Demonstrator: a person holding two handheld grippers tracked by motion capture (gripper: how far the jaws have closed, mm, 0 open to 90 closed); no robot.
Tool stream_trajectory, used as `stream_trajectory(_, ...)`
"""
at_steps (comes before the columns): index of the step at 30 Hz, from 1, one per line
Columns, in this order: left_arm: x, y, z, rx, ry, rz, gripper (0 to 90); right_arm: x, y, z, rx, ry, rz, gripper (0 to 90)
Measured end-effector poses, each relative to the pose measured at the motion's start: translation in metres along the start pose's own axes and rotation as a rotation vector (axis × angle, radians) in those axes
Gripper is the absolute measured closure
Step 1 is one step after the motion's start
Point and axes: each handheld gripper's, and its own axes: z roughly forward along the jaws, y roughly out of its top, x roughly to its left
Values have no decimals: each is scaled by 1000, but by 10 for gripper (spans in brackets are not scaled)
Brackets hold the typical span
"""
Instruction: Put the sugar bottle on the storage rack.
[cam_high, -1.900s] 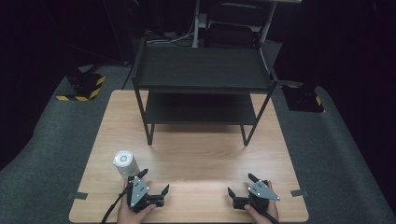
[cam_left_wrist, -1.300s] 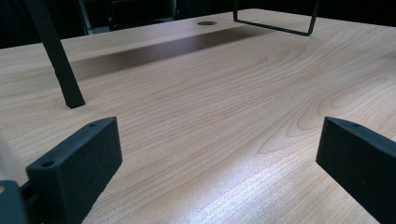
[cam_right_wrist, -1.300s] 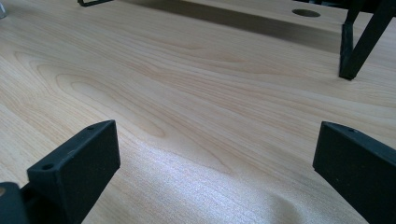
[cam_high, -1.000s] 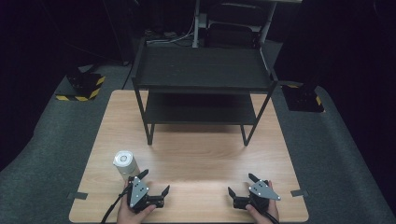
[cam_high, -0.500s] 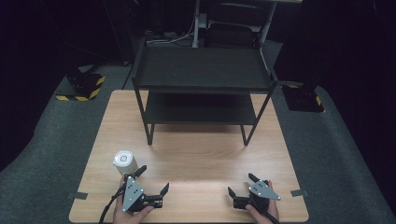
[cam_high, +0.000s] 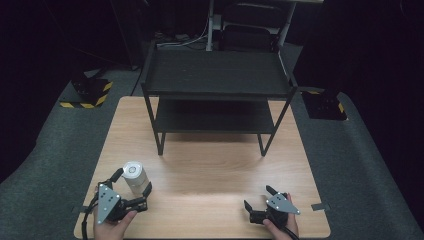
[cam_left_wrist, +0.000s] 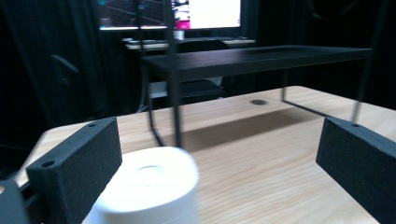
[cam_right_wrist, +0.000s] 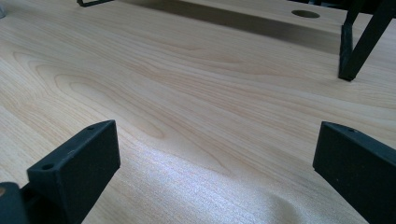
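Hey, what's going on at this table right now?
A person sits at a wooden table with a two-jaw gripper in each hand. The left gripper is open, its jaws on either side of a white cylinder standing near the table's front left; it has not closed on it. The right gripper rests open near the front right with nothing between its jaws. A black two-tier shelf stands at the far side.

Bare table (cam_high: 215, 175) lies between the black shelf rack (cam_high: 217, 92) and white cylinder (cam_high: 134, 176).
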Motion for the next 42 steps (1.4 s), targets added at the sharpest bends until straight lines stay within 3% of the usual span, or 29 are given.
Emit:
stream_trajectory(6,10,-8,0,40,58,-4,5,0,0,0,-2,0,2,2)
stream_trajectory(12,20,-19,3,88,69,-41,5,0,-1,0,-3,1,3,2)
stream_trajectory(18,17,-30,11,150,84,-71,5,-1,-1,0,-4,1,3,2)
stream_trajectory(22,12,-34,17,183,84,-54,13,0,-1,0,-5,0,2,2)
stream_trajectory(32,-6,-40,24,147,99,-53,95,0,-2,0,-9,-2,1,2)
stream_trajectory(42,-32,-38,33,125,214,-20,231,0,-2,-1,-12,-4,-4,2)
